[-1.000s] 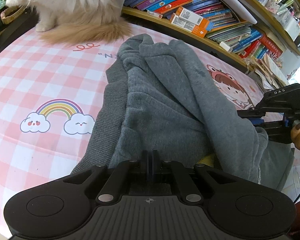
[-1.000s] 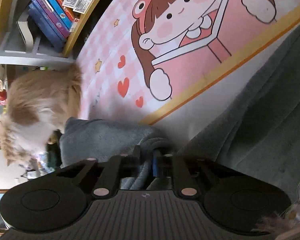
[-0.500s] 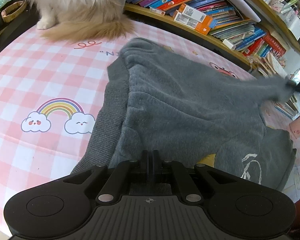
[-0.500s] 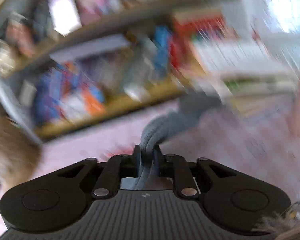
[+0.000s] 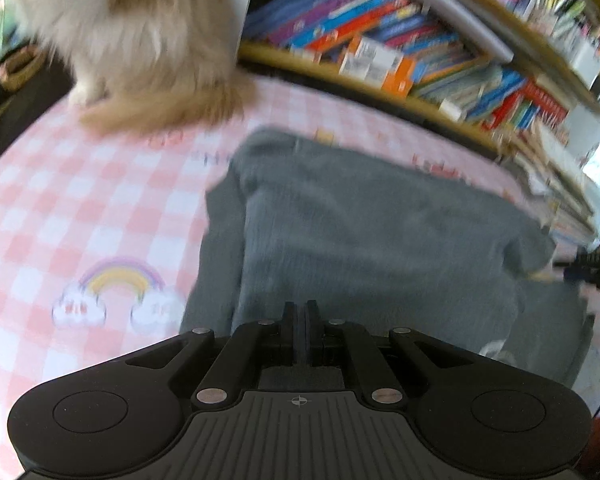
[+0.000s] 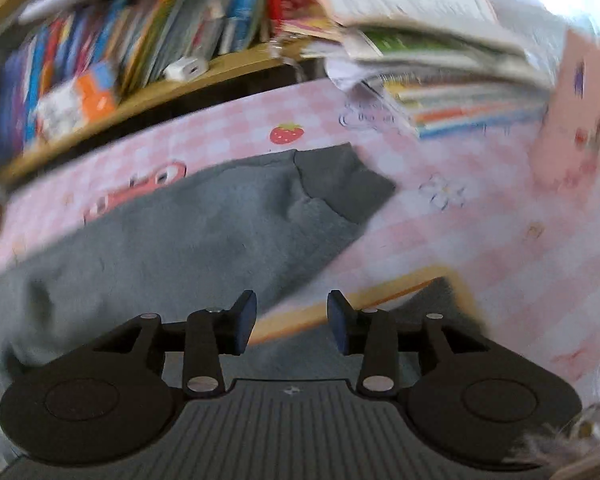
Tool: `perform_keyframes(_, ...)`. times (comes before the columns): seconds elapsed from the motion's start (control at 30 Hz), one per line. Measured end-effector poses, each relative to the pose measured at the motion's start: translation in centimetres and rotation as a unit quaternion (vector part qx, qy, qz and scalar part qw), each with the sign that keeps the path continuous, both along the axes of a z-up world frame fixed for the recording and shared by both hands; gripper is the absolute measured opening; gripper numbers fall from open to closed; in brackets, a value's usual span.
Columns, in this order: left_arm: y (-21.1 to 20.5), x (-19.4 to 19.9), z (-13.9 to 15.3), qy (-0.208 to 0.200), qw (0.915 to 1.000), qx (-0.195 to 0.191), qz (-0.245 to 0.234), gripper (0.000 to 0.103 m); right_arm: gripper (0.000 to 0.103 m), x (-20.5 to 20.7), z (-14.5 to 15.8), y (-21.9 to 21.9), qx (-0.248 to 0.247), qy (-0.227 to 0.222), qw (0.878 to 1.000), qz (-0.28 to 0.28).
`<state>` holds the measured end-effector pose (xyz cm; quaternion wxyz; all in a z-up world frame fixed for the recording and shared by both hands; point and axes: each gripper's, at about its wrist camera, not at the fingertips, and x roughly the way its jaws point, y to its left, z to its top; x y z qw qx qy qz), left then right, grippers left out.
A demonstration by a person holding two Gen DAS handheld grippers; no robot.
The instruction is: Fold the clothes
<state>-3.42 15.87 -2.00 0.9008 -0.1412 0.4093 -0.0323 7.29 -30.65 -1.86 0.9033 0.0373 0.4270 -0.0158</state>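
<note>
While the grey sweater [image 5: 364, 240] is spread flat on the pink checked tablecloth [image 5: 80, 216], the left gripper [image 5: 300, 320] is seen with its fingers pressed together at the garment's near edge; whether cloth is pinched cannot be told. The right gripper [image 6: 292, 320] is held with fingers apart above the sleeve [image 6: 340, 184]. A fluffy cat [image 5: 140, 32] is seated beside the bookshelf [image 5: 400, 52].
</note>
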Motion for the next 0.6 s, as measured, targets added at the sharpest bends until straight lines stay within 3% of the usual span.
perform_keyframes(0.1, 0.0, 1.5, 0.5, -0.011, 0.9999, 0.001, -0.004, 0.006, 0.035, -1.5, -0.4, 0.2, -0.064, 0.008, 0.997, 0.052)
perform_keyframes(0.27, -0.6, 4.1, -1.2, 0.015, 0.9996, 0.013, -0.018, 0.006, 0.035, -4.3, -1.6, -0.4, -0.065, 0.042, 0.991, 0.105)
perform_keyframes(0.37, -0.8, 4.8, -2.0, 0.026, 0.9993, 0.015, -0.023, 0.006, 0.029, -5.5, -1.3, -1.7, -0.066, 0.025, 0.995, 0.068)
perform_keyframes(0.47, -0.9, 5.4, -2.6, 0.034, 0.9989, 0.016, -0.029, 0.006, 0.034, -6.6, 0.6, -3.2, -0.026, -0.018, 0.999, 0.037)
perform_keyframes(0.6, -0.7, 6.0, -3.0, 0.028, 0.9992, 0.013, -0.027, 0.006, 0.036, -7.3, 0.7, -3.0, -0.029, 0.002, 0.997, 0.069)
